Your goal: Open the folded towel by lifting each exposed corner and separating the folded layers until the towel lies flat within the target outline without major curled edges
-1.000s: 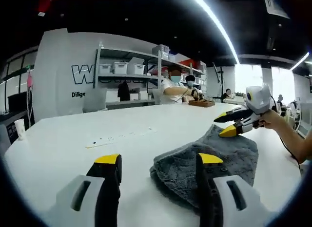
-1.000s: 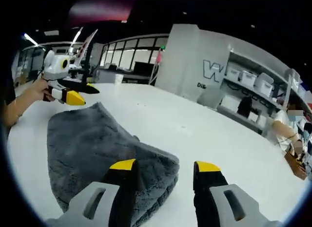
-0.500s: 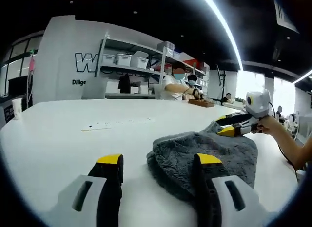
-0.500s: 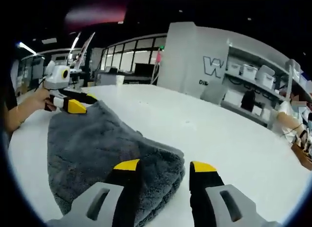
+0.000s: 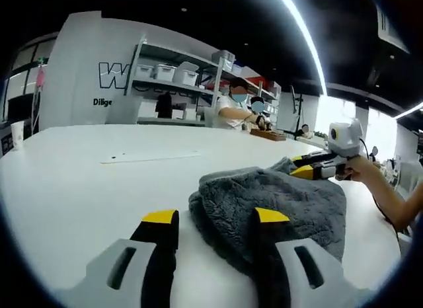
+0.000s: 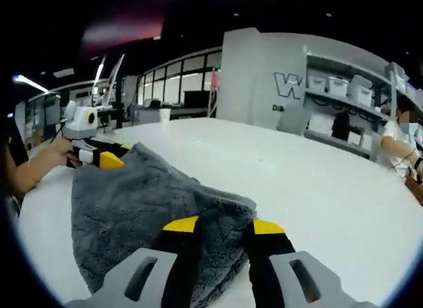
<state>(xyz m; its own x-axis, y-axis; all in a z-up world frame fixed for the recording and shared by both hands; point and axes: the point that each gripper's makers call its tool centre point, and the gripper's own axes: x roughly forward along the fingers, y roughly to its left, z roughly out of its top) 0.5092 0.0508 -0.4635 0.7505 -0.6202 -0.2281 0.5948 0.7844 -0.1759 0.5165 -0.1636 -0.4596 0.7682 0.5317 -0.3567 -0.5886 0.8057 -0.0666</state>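
The gray towel lies folded on the white counter, a thick rounded fold at one end and a thinner corner at the other. Its long axis runs between the two grippers, so each one works an opposite end.

In the left gripper view, the left gripper sits low at the thick end. The rounded fold lies just ahead of it and toward its right finger, which overlaps the cloth, while the left finger stands over bare counter. The fingers are partly open and hold nothing; whether the right one touches the pile cannot be told.

At the far end, the right gripper, held in a hand, has its yellow-tipped fingers close together at the towel's corner. In the right gripper view its fingers stand narrowly apart with towel edge between and before them; it looks like a pinch closing on the cloth, but a firm hold cannot be confirmed.

Judging from this, the opening move depends on pulling the ends apart along that axis. The left gripper would need to shift right to bring the fold between its fingers.
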